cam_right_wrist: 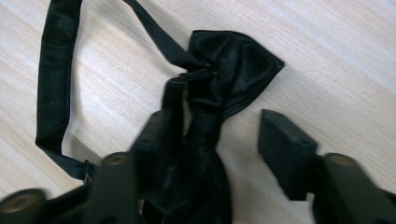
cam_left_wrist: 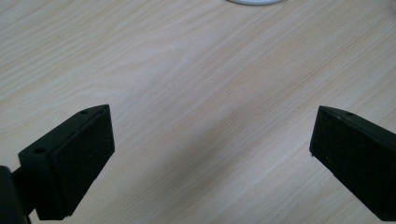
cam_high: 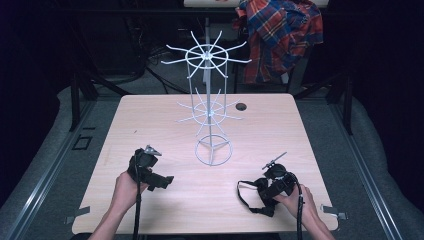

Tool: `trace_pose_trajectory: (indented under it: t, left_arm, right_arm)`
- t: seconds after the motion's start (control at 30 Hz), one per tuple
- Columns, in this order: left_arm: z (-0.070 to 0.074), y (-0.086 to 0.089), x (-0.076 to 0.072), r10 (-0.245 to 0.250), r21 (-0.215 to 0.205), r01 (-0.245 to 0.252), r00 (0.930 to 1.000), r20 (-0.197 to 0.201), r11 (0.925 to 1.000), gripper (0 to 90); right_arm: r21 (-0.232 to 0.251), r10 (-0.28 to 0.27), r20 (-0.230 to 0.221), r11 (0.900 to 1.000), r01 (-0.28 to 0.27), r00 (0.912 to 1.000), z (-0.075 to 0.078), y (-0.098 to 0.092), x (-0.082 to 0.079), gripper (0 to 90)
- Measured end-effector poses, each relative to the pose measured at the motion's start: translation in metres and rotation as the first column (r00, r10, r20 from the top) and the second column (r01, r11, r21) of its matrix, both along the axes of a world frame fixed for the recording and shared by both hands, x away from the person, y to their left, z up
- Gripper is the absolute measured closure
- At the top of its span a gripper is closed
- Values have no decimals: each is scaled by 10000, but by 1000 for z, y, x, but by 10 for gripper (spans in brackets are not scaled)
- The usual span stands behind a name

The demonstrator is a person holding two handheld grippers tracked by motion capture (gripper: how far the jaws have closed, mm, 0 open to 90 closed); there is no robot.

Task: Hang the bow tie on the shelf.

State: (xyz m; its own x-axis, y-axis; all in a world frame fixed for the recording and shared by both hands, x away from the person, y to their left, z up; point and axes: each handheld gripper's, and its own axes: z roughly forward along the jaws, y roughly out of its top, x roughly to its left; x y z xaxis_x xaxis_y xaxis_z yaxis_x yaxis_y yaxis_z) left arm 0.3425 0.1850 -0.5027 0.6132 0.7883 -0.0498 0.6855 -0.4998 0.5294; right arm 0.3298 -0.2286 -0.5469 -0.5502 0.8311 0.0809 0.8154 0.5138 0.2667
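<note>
Right gripper (cam_right_wrist: 212, 140) fingers half-closed around black bow tie (cam_right_wrist: 219, 93), left gripper (cam_left_wrist: 210, 158) fingers spread wide, no readable writing.

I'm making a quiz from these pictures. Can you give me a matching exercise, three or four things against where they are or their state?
Things:
1. bow tie
2. wire rack
3. plaid shirt
4. left gripper

Places or states:
A. behind the table
B. open over bare wood
C. between the right gripper's jaws
D. upright mid-table

Pairs: 1-C, 2-D, 3-A, 4-B
</note>
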Motion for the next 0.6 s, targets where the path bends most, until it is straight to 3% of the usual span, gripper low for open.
trace_pose_trajectory:
  t: [0.07,0.1,0.17,0.2,0.47,0.6]
  left_arm:
    - [0,0,0,28,-8,-28,10000,6,10000,1]
    - [0,0,0,33,-10,-33,10000,-4,10000,0]
    - [0,0,0,24,-2,-24,10000,-1,10000,0]
    - [-1,0,0,26,-2,-26,10000,-1,10000,1]
    - [0,1,0,10,-72,-10,10000,11,10000,0]
    - [0,1,0,18,-81,-18,10000,9,10000,0]
  right_arm:
    - [-110,54,12,9999,-54,10000,1,0,0,511]
    - [-205,153,27,9997,-152,9999,2,2,-1,583]
    - [-260,135,109,9996,-132,9998,1,3,-1,616]
    - [-323,192,110,9993,-188,9998,2,5,-2,678]
    - [-589,367,182,9976,-356,9992,3,8,-3,748]
    - [-329,263,304,9991,-253,9992,6,5,-4,752]
